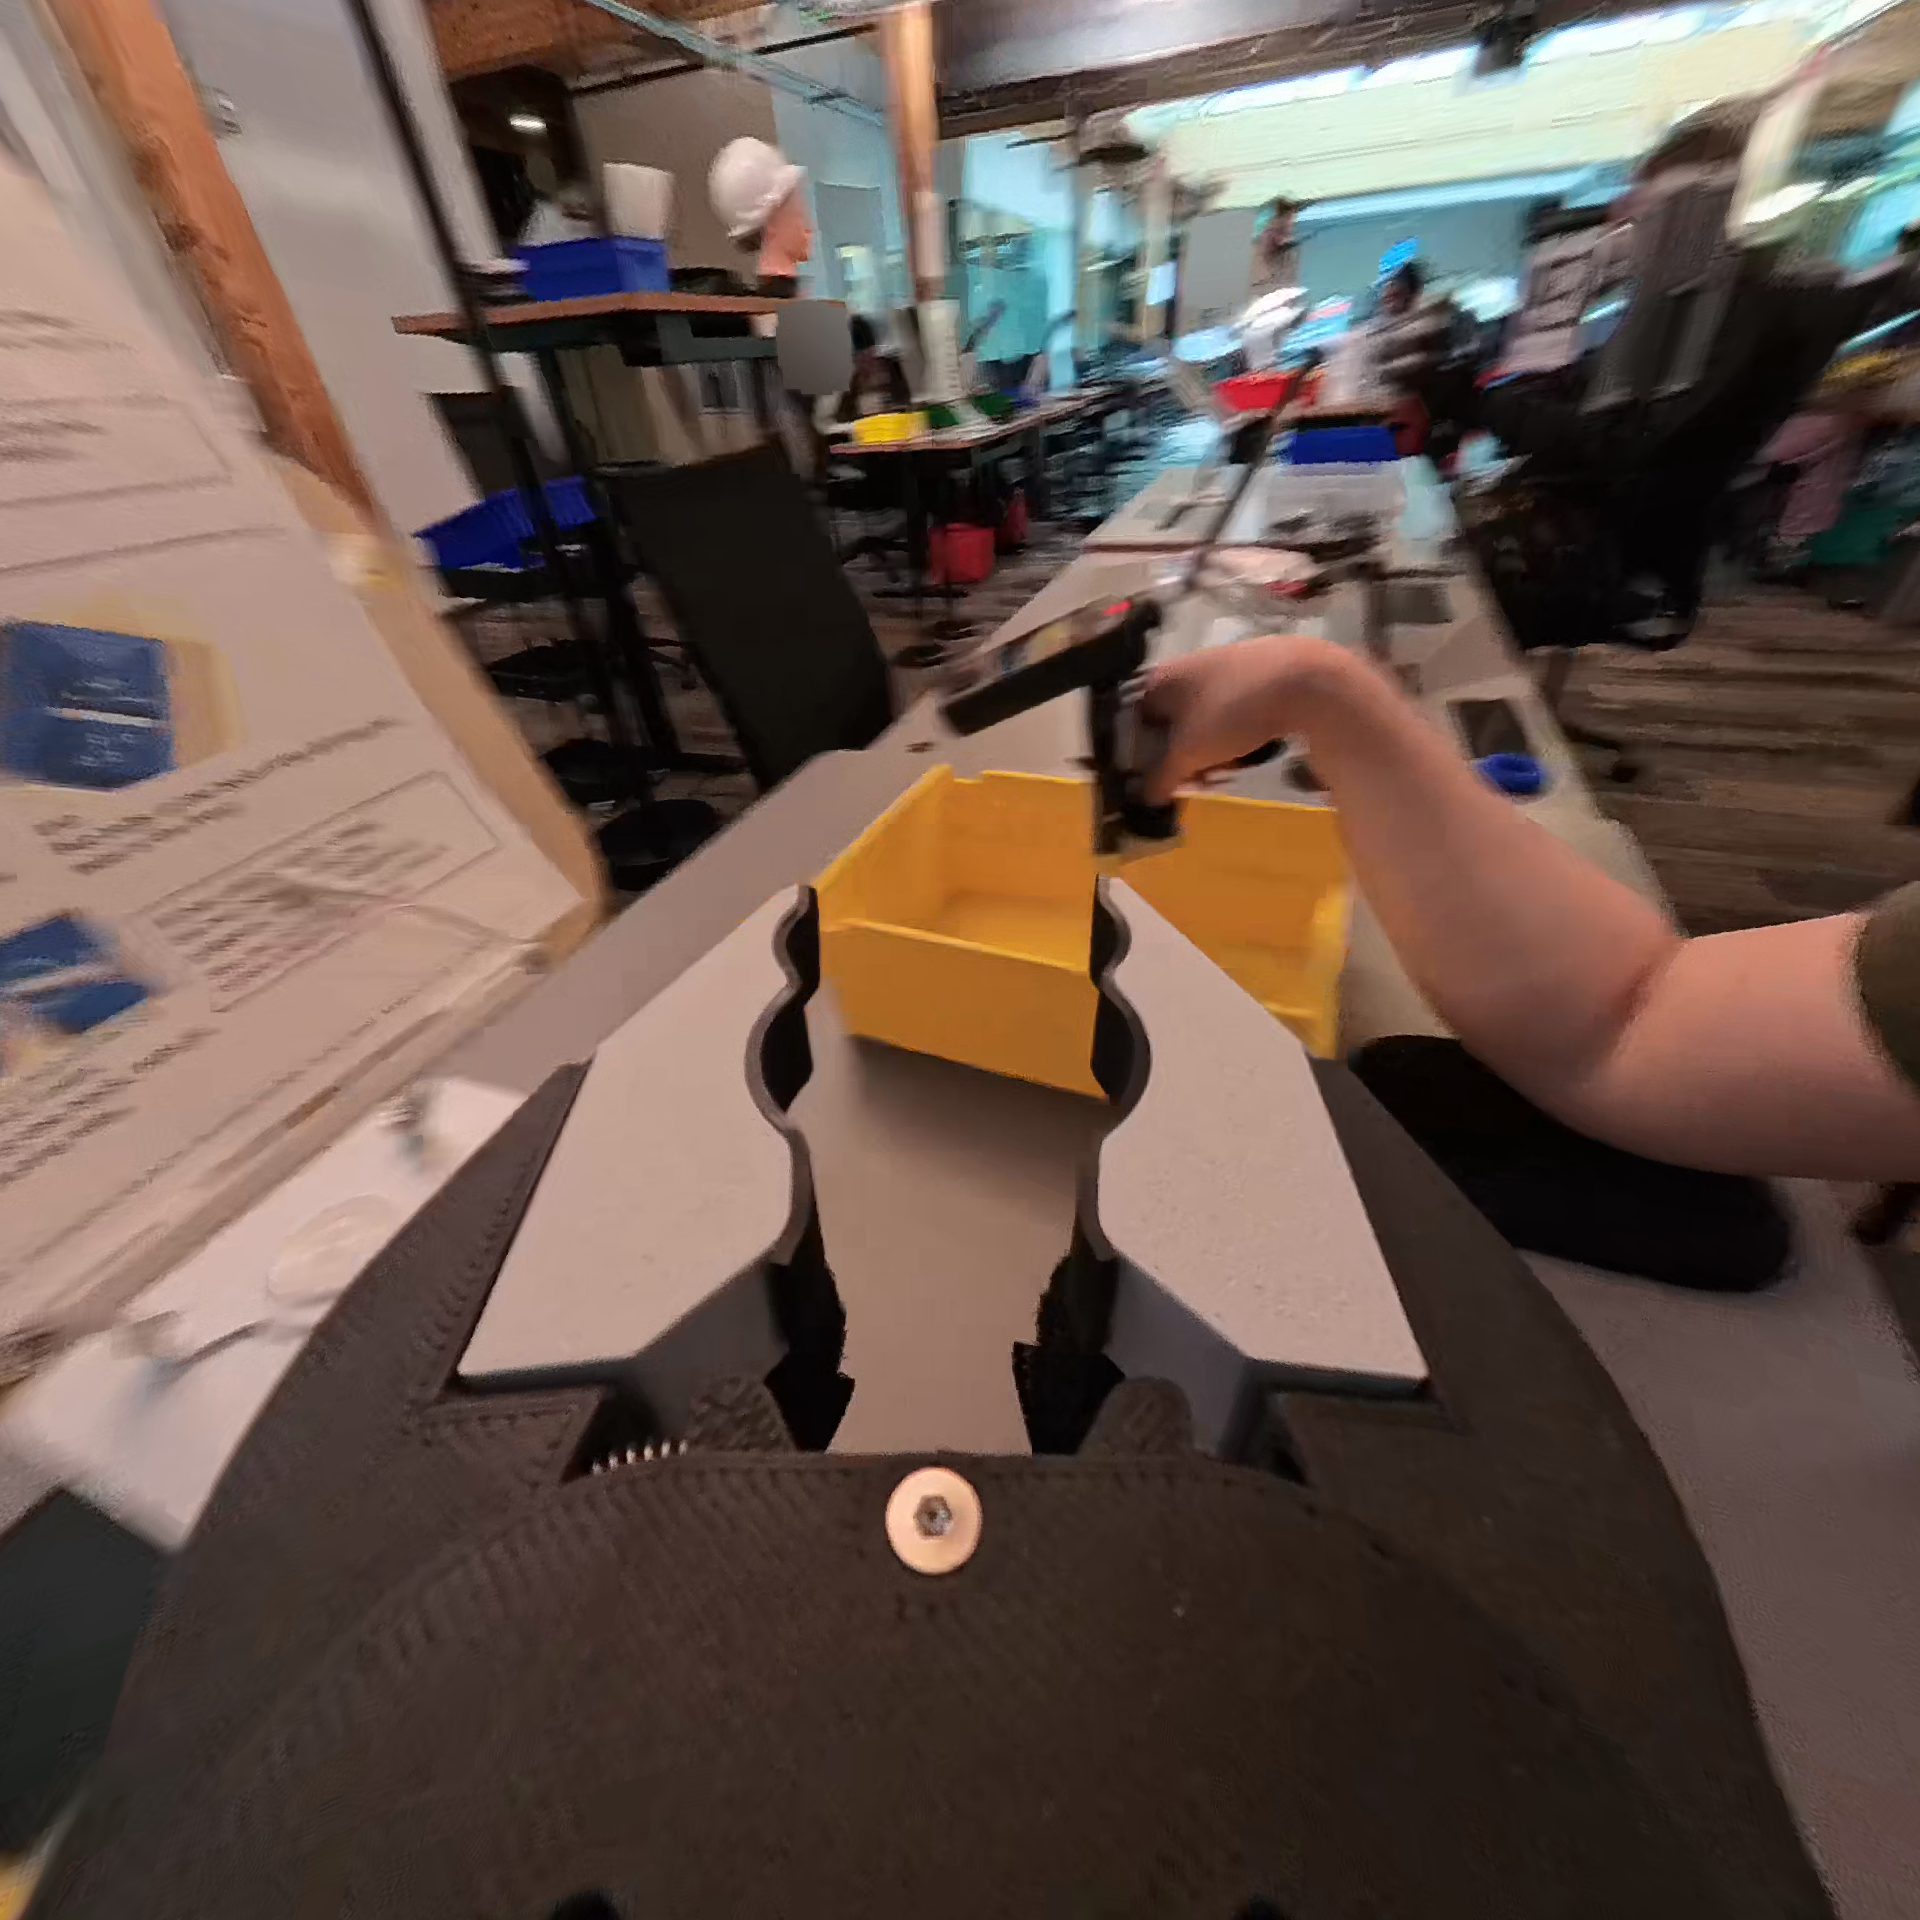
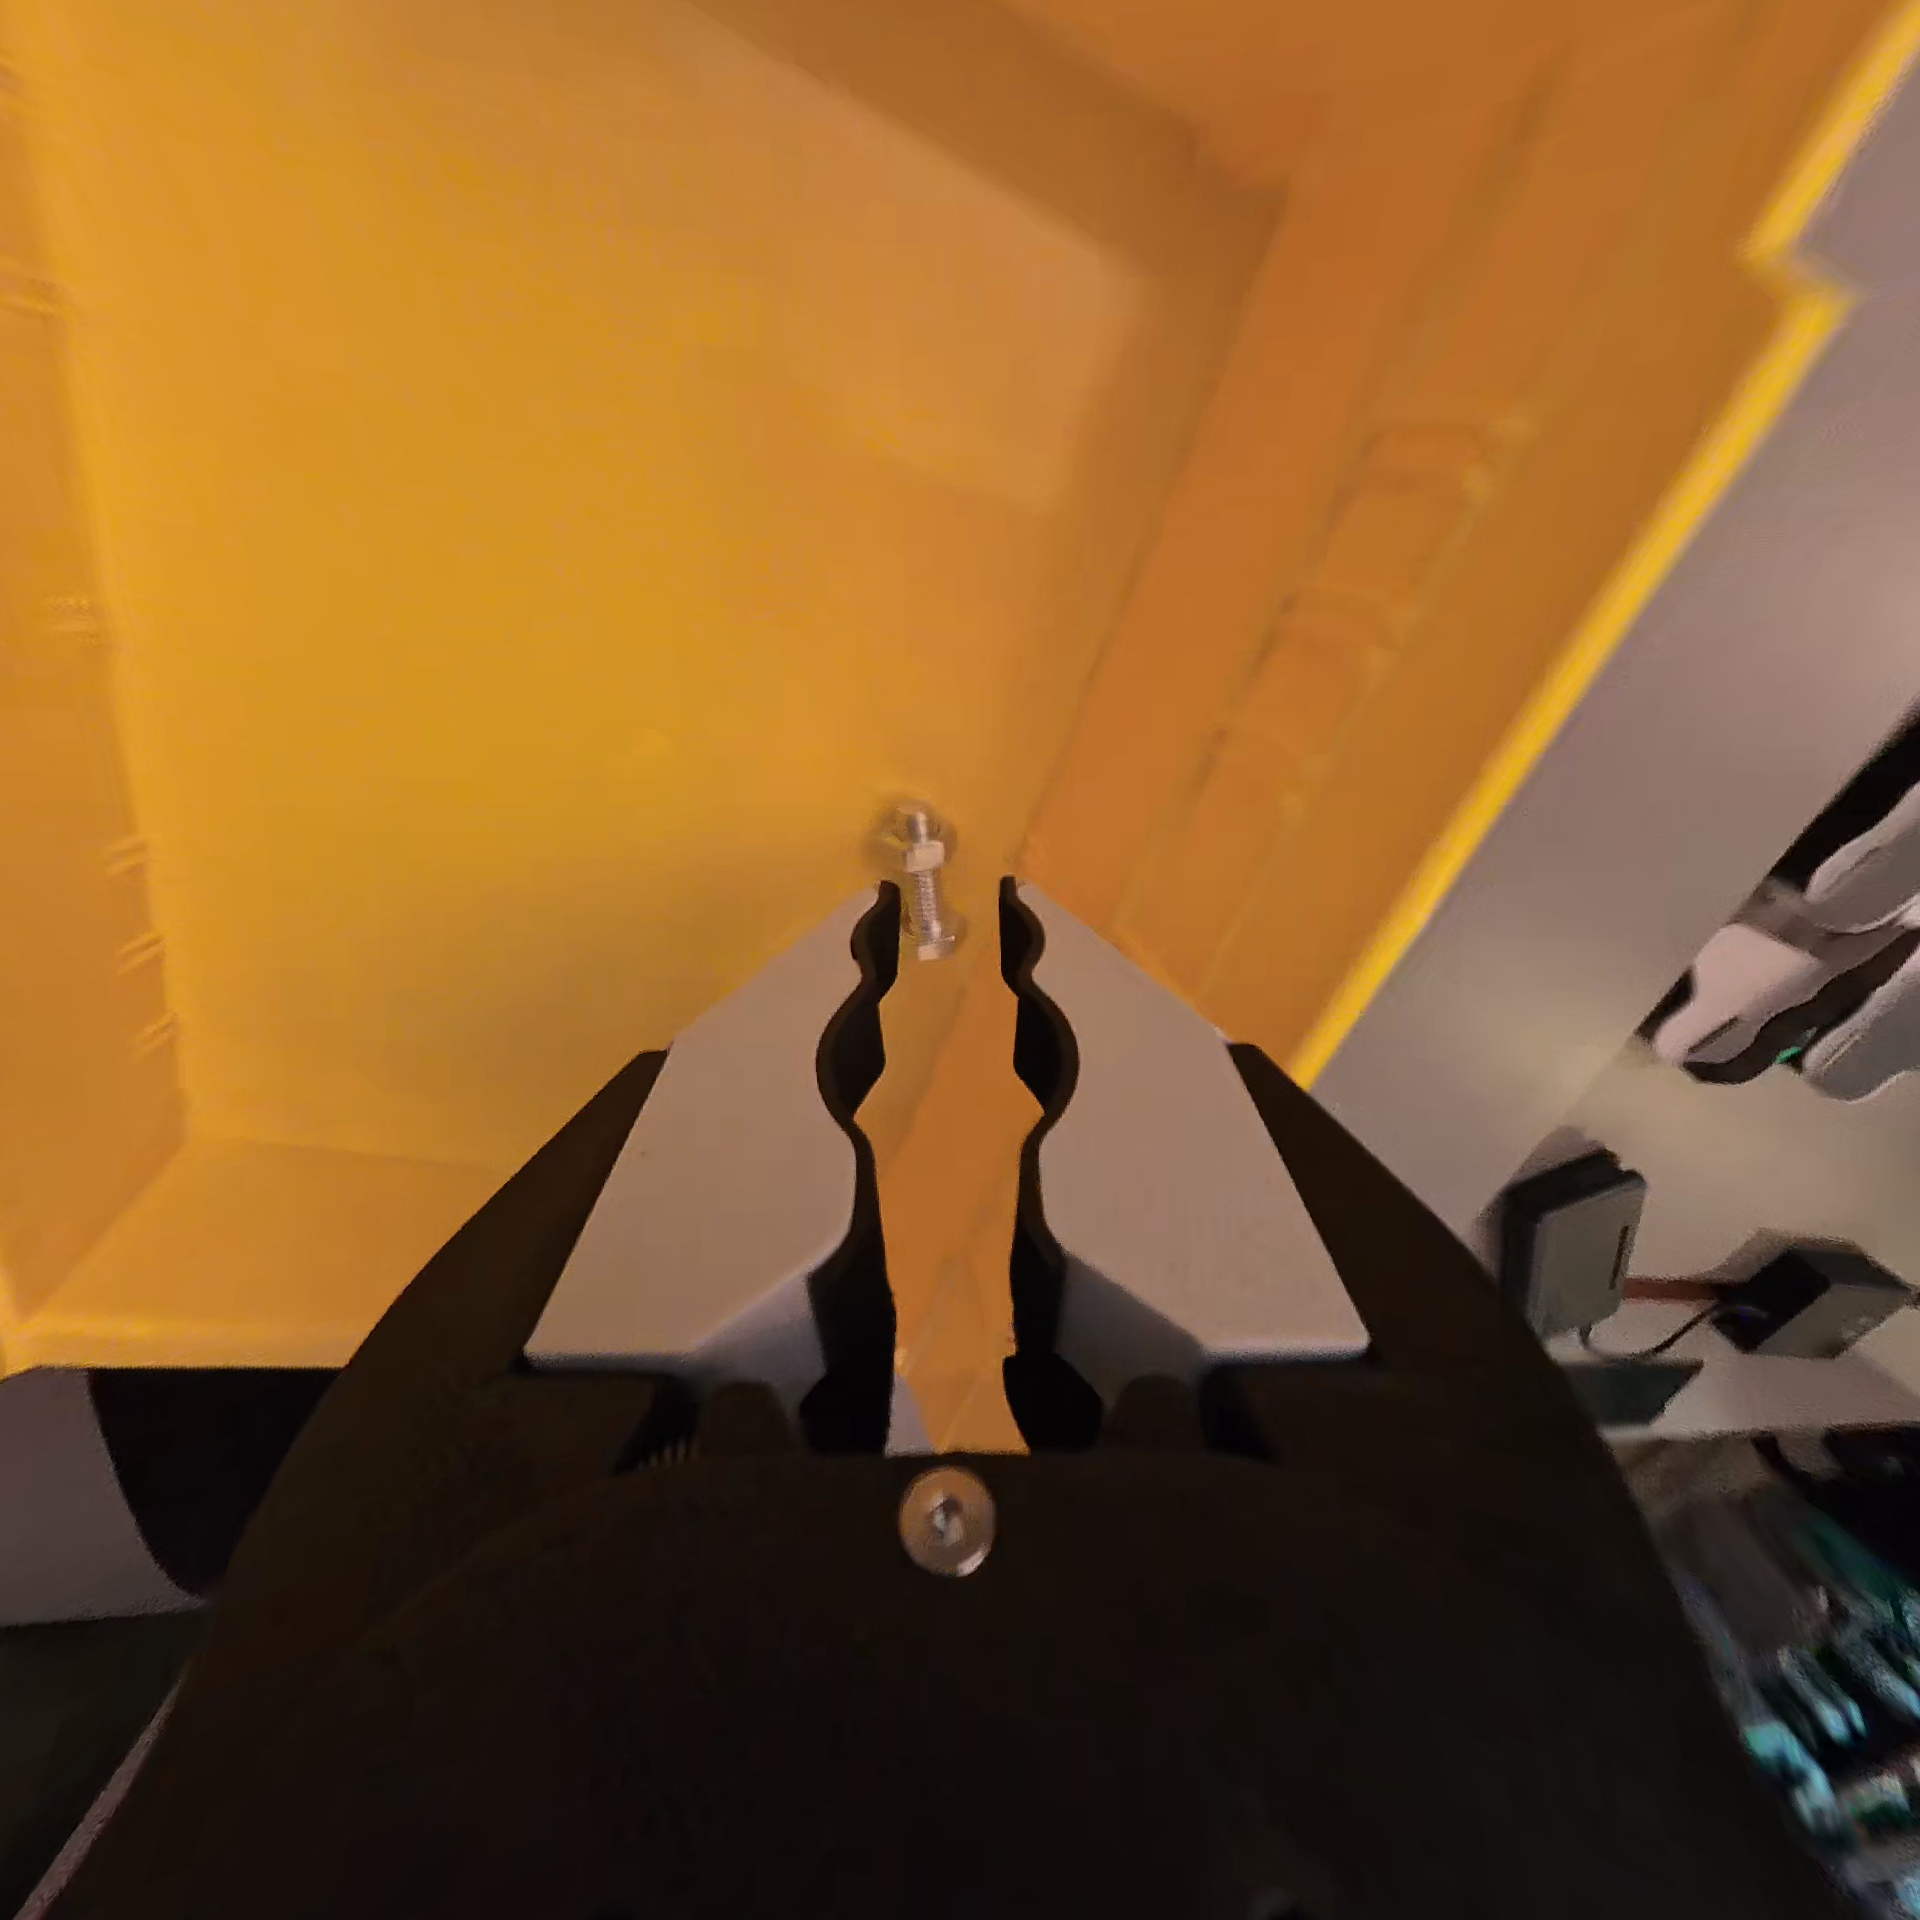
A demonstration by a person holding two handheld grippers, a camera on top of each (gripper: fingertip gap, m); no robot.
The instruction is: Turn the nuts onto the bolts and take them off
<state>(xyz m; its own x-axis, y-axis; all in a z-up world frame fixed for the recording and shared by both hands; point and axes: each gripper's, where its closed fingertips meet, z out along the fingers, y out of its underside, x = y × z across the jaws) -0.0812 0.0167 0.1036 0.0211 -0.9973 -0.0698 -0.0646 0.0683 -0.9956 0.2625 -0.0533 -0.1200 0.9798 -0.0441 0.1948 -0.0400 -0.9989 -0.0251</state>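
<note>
On the grey table (image 1: pixel 727 914), left wrist view: the left gripper (image 1: pixel 951 904) hovers low over the surface with its fingers spread wide and nothing between them. Just beyond the fingertips stands the yellow bin (image 1: pixel 966 997), its near wall showing through the gap. The right gripper (image 1: pixel 1127 831) points down into the bin from above, held by a person's hand (image 1: pixel 1226 707) (forearm reaching in from the right). The view is blurred; the bin's contents do not show here. A printed sheet (image 1: pixel 208 831) stands at left.

Right wrist view: the camera looks down into the yellow bin (image 2: pixel 520 520). The right gripper (image 2: pixel 948 881) has its fingers at a narrow gap, gripping nothing. The bolt (image 2: pixel 928 899) lies on the bin floor near the right wall, a nut (image 2: pixel 918 854) threaded partway along its shank. The bolt's head end sits between the two fingertips, closer to the left finger; whether it touches cannot be told (slight blur). The threaded end and nut lie just past the tips.
</note>
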